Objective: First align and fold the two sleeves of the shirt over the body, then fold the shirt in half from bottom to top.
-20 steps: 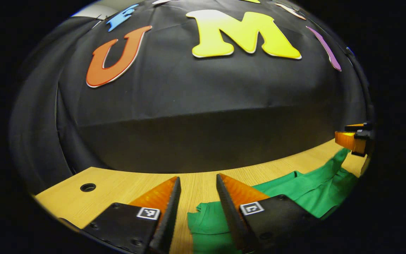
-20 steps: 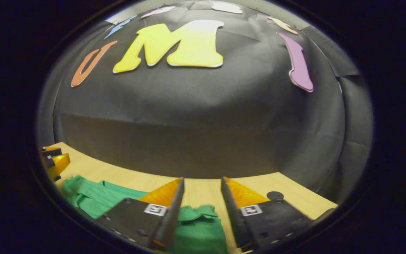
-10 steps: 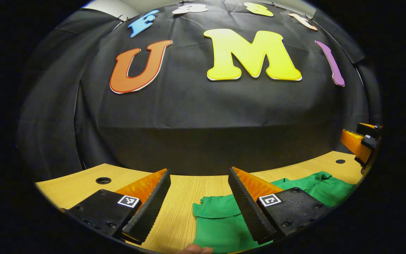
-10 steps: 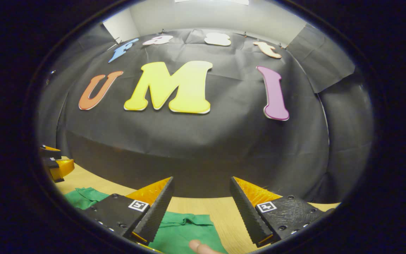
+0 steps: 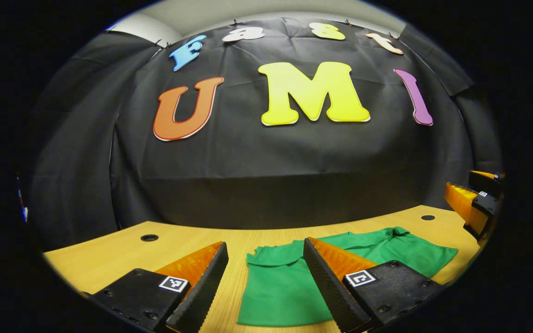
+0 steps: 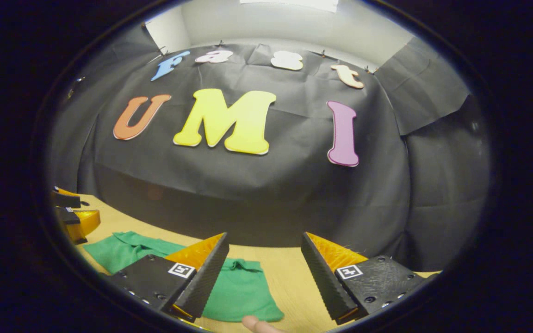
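Item, green shirt point(image 5: 294, 282): lies flat as a compact rectangle on the wooden table point(image 5: 109, 254), lower centre of my left gripper view and lower left of my right gripper view, collar edge toward the black cloth wall. Item, my left gripper point(image 5: 266, 282) and my right gripper point(image 6: 264, 273): jaws of both stand wide apart, holding nothing, raised clear above the cloth. Risk, as I judge it: the loose folded layers could slide or spring open if a finger catches an edge, or uneven edges could leave the fold crooked.
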